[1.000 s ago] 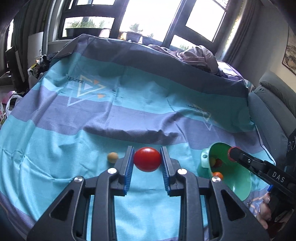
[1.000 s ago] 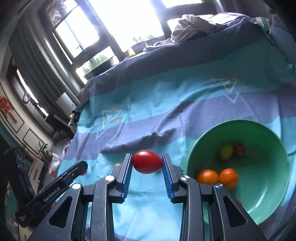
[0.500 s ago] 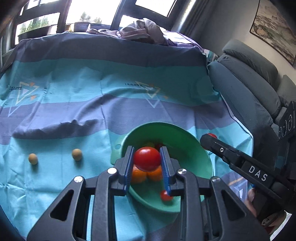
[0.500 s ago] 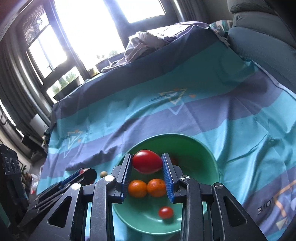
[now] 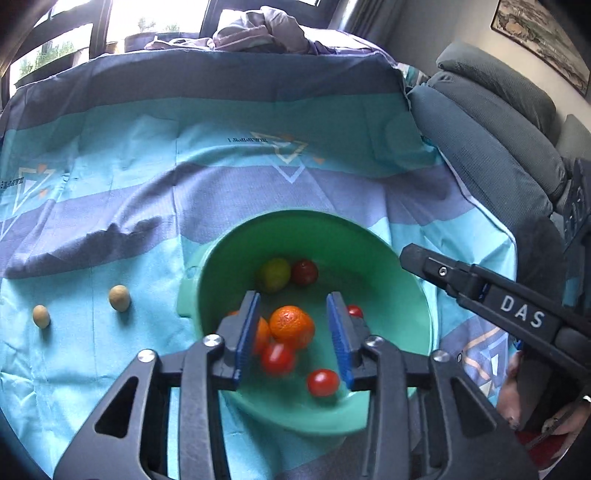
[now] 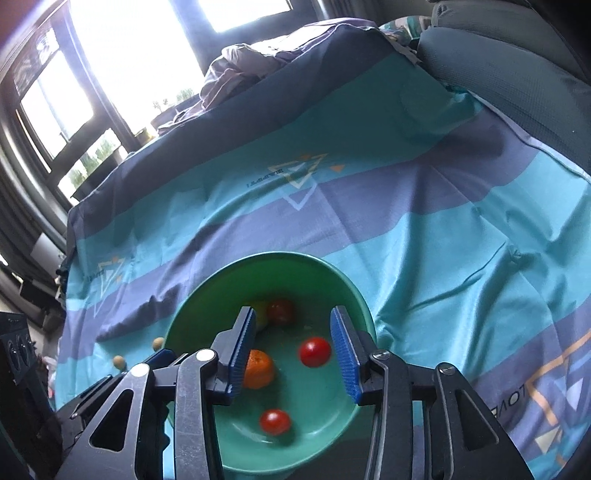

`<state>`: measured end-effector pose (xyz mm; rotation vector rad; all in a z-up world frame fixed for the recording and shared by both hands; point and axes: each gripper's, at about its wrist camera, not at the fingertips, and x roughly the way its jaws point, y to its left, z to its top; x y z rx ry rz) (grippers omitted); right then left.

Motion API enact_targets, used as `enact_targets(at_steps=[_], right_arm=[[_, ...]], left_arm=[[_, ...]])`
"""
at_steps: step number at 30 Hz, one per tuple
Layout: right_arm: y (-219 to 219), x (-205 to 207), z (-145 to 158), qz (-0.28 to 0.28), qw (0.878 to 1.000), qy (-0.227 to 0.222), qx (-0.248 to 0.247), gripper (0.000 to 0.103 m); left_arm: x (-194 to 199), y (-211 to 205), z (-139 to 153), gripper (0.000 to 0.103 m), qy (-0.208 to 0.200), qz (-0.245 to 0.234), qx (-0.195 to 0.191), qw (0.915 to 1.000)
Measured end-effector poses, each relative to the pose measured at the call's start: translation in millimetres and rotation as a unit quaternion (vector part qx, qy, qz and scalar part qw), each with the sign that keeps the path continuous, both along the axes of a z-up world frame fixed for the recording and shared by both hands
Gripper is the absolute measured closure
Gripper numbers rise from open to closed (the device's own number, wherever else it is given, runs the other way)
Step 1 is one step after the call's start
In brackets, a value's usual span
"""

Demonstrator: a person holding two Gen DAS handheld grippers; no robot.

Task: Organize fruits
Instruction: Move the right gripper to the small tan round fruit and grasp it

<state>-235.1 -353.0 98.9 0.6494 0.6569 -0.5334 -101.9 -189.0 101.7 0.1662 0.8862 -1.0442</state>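
Green bowl [image 5: 399,266]: it sits directly below and just ahead of both your tongs, on the striped teal and purple cloth [image 5: 258,192].

Contents, as seen past your left tongs [image 5: 291,334]: one orange [image 5: 291,326] between the blue pads, lying lower in the bowl and untouched by them; a second orange [image 5: 263,334] half hidden behind the left pad; a blurred red tomato [image 5: 277,359] just nearer you than the oranges; another red tomato [image 5: 323,383] near the right pad; a small red fruit [image 5: 355,311] peeking past that pad; a yellow-green fruit [image 5: 274,274] and a dark red fruit [image 5: 304,272] touching each other beyond the tips.

Left tongs: jaws have just been opening and now stand apart, gripping nothing.

Right tongs [image 6: 293,350]: jaws have likewise just been opening and stand released; a blurred red tomato [image 6: 314,351] shows between the pads, clear of both, over the bowl's floor.

Outside the bowl: two small tan round fruits [image 5: 119,298] [image 5: 40,316] lie on the cloth, well left of your left tongs, apart from each other.

Beyond the cloth's right edge: a grey sofa [image 5: 498,122]. Past its far edge: a heap of bundled fabric [image 5: 258,33] below the windows.
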Motion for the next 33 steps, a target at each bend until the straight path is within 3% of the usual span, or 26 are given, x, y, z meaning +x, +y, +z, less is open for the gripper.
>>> enact_targets(at_steps=[5, 10, 15, 20, 24, 30, 33], right_arm=[[2.5, 1.3, 4.5, -0.010, 1.000, -0.008, -0.002, 0.055], [18.3, 11.2, 13.5, -0.007, 1.000, -0.008, -0.029, 0.055], [46.3, 32.8, 20.4, 0.036, 0.998, -0.019, -0.040, 0.055], [95.2, 76.7, 15.2, 0.131, 0.991, -0.024, -0.006, 0.055], [130.3, 119.9, 0.0, 0.203, 0.979, 0.000, 0.037, 0.055], [142.3, 174.2, -32.0, 0.187, 0.978, 0.066, 0.062, 0.055], [144.1, 194.3, -42.3, 0.174, 0.979, 0.093, 0.047, 0.055]], left_arm=[[12.6, 28.0, 11.9, 0.053, -0.015, 0.022, -0.006, 0.9996], [47.2, 74.3, 10.7, 0.053, -0.029, 0.093, 0.015, 0.9951], [92.1, 124.5, -3.3, 0.053, -0.037, 0.161, 0.047, 0.9851], [142.6, 153.8, -34.2, 0.054, 0.020, 0.209, 0.065, 0.9755], [162.3, 165.8, -49.4, 0.055, 0.050, 0.234, 0.075, 0.9681], [180.5, 156.3, -64.5, 0.056, 0.090, 0.219, 0.067, 0.9693], [186.8, 150.0, -70.3, 0.062, 0.095, 0.216, 0.074, 0.9689]])
